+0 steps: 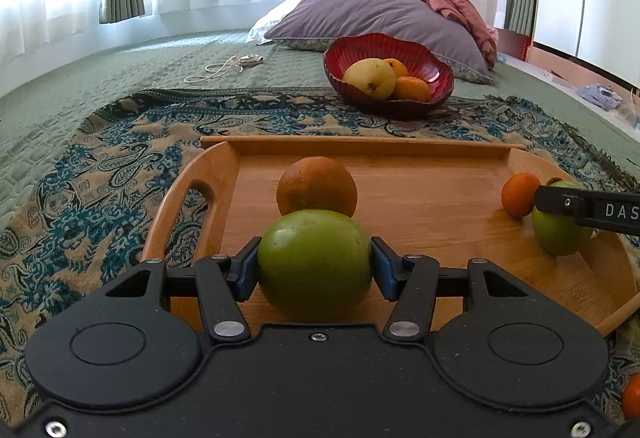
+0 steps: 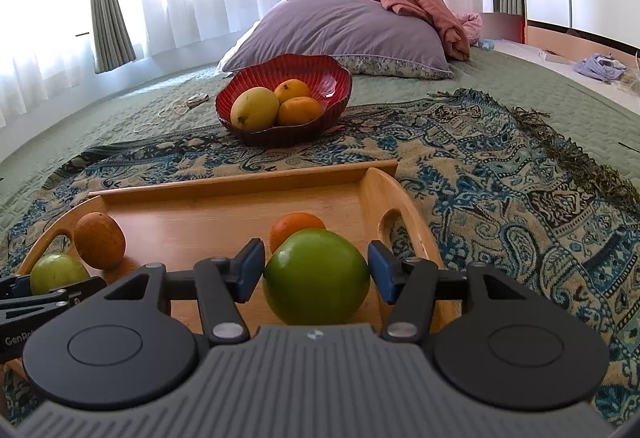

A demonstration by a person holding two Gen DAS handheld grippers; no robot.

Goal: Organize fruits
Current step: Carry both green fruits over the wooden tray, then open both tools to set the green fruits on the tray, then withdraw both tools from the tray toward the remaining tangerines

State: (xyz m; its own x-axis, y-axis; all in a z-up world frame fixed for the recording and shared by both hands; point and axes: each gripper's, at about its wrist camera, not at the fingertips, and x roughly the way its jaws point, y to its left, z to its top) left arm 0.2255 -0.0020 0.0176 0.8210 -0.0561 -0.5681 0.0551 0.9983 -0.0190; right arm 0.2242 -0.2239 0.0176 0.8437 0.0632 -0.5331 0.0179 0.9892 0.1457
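- At the lower centre of the left wrist view, the left gripper (image 1: 315, 265) has its blue pads (image 1: 245, 270) pressed against both sides of a green fruit (image 1: 315, 264), which sits on the floor of the wooden tray (image 1: 420, 197).
- Just behind that green fruit, touching or nearly touching it, stands a brownish orange (image 1: 317, 185).
- At the right edge of the same view, a second green fruit (image 1: 558, 234) lies on the tray with a small orange (image 1: 519, 194) just beside it; a black finger of the right gripper crosses in front of it.
- In the lower centre of the right wrist view, the right gripper (image 2: 316, 270) has this second green fruit between its pads; the left pad (image 2: 251, 270) touches it, while the right pad seems to stand a hair off, so a firm pinch cannot be told for sure.
- In the upper middle of both views, a red bowl (image 2: 320, 73) rests on the patterned blanket (image 2: 500, 165) beyond the tray, holding a yellow mango (image 2: 255, 108) and two oranges (image 2: 299, 110).
- Behind the bowl a purple pillow (image 2: 340, 29) leans on the green bedspread.
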